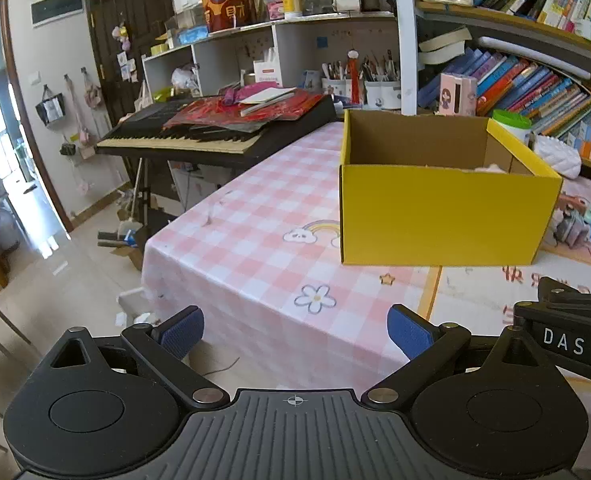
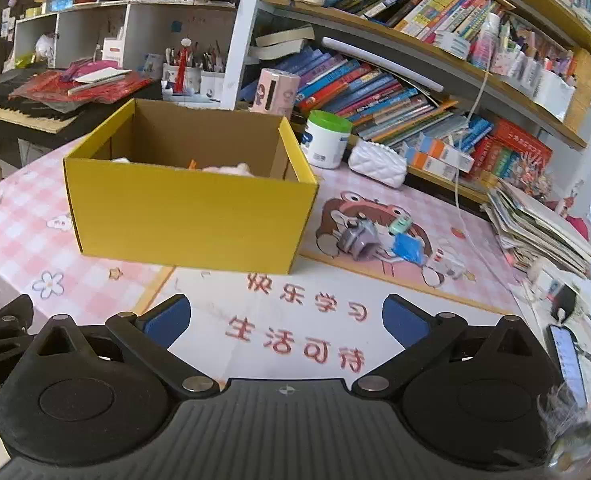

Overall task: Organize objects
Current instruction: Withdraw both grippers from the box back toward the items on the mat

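Yellow box (image 2: 191, 216): open-topped cardboard, centre left of the right wrist view, centre right of the left wrist view; it stands on the surface (image 1: 255, 216), which wears a pink checked cloth. Its near wall hides most of the contents; only pale pink and white tops and 1 orange tip show above the rim in the right wrist view, too little to name.

Small items (image 2: 379, 240): a cluster right of the box on a printed mat, including 1 grey piece, 1 blue piece and 1 mint piece; blurred, identity unclear. In the left wrist view they sit at the right edge, partly cut off by the box corner.

White tub with green lid (image 2: 325, 140): behind the box's right corner, lower part hidden in the left wrist view.

White quilted pouch (image 2: 377, 164): just right of the tub.

Left gripper (image 1: 295, 334): fingers (image 1: 181, 332) spread wide, nothing between them, lower centre of frame over the cloth's near edge.

Right gripper (image 2: 285, 320): fingers (image 2: 405, 322) spread wide and empty, above red printed characters.

Phone (image 2: 569, 360): lower right, partly hidden behind the gripper body.
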### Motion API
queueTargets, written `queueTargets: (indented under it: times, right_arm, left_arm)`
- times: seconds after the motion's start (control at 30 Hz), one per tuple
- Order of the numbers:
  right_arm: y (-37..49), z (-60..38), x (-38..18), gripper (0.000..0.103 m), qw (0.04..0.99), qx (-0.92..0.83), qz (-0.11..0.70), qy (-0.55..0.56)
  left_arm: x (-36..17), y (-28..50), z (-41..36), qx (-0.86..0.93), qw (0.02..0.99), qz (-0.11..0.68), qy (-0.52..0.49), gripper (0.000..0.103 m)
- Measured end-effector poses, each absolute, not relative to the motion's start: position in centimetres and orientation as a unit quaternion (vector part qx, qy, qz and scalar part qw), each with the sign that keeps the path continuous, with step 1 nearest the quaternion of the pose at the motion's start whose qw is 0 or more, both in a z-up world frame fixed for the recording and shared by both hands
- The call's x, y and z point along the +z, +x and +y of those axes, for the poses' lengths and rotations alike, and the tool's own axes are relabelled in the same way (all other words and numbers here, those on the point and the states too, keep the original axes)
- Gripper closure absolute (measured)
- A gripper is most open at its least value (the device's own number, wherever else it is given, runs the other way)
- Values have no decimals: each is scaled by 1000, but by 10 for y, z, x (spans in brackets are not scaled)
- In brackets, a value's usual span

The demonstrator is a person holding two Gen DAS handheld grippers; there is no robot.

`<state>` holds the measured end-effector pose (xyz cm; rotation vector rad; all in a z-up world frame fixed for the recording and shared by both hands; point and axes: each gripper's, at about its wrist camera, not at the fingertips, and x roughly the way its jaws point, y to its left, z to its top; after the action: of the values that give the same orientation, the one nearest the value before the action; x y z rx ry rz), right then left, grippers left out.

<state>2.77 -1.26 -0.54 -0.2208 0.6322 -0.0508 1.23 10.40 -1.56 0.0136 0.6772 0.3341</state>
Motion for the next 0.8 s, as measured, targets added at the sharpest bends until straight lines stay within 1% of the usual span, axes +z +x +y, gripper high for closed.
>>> queueTargets:
  times: [0.37,0.8]
  right_arm:
    - [1,-13,-11,0,940,-44,321,-107]
    - [-12,-41,-17,0,932,-96,336,-93]
  left_arm:
    - [-22,-6,102,153,928,340,18,3]
    - [-28,-6,76,104,931,348,42,3]
